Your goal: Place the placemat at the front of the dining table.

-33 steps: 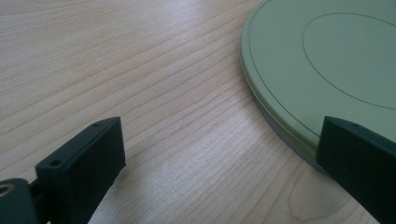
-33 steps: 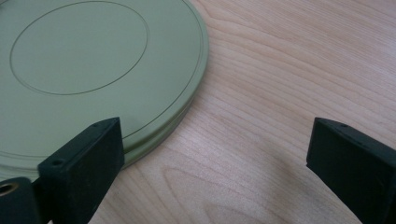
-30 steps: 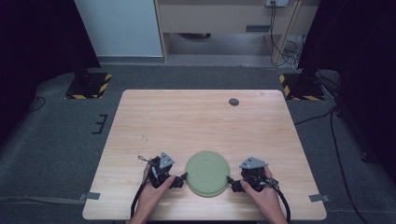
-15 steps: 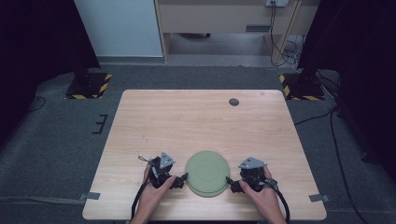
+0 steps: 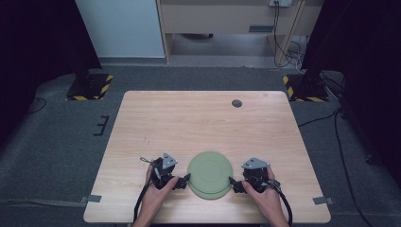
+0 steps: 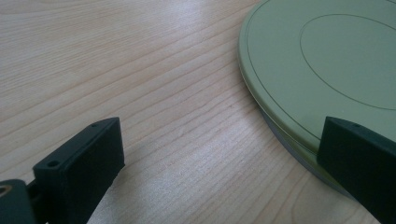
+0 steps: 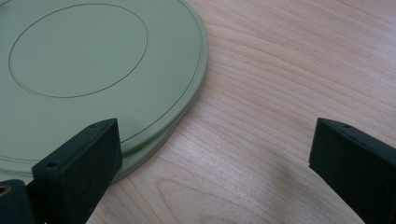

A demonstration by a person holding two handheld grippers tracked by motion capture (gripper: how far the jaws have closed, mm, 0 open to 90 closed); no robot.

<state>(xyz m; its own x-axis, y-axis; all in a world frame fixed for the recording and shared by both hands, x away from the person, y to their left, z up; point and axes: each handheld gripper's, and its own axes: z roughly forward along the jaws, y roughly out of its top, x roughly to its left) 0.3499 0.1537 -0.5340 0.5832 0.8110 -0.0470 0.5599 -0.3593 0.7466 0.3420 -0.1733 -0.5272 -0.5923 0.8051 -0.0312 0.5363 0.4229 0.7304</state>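
1. Broadly, the rectangular light wooden desk [image 5: 208, 123] stood on grey carpet, its far half bare apart from one small mark.
2. Near the desk's front edge, midway between the two hands, lay the round pale green plates [image 5: 209, 174]; the gripper views showed one disc stacked on another, the upper one marked with a thin engraved ring, and a grey rim under the green at the left side.
3. The left hand-held gripper [image 5: 183, 179] rested on the desk just left of the stack, its jaws released and wide apart; in the left gripper view one jaw sat over bare wood and the other over the plate's edge, whether touching it I cannot tell.
4. The right hand-held gripper [image 5: 235, 183] lay just right of the stack, likewise released, one jaw over the plate rim and the other over open wood in the right gripper view.
5. A small dark round disc [image 5: 237, 103] sat near the far edge, well apart from everything else.
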